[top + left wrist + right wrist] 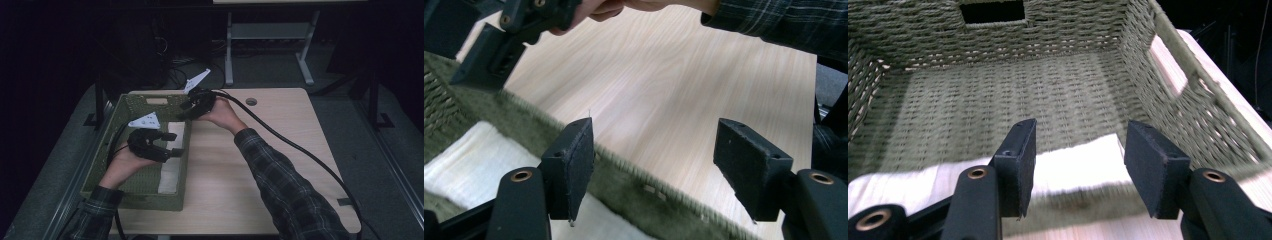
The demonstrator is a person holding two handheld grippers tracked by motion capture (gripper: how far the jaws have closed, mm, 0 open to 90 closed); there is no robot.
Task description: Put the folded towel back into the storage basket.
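A green woven basket (107, 145) stands on the left part of the light wooden table (260, 165). A white folded cloth (170, 175) lies inside it along its right wall. My left gripper (175, 145) hovers over the basket's right side, open, with nothing between its jaws; in the left gripper view (659, 175) they straddle the basket's rim (624, 172) above the cloth (474, 160). My right gripper (185, 111) is at the basket's far right corner, open and empty. Its own view (1078, 170) looks over the rim at the cloth (908, 182) and woven floor (998, 100).
A thick black cable (300, 150) trails from the right gripper across the table to its right front corner. A round hole (251, 101) sits near the table's far edge. Another desk's frame (270, 35) stands on the floor behind.
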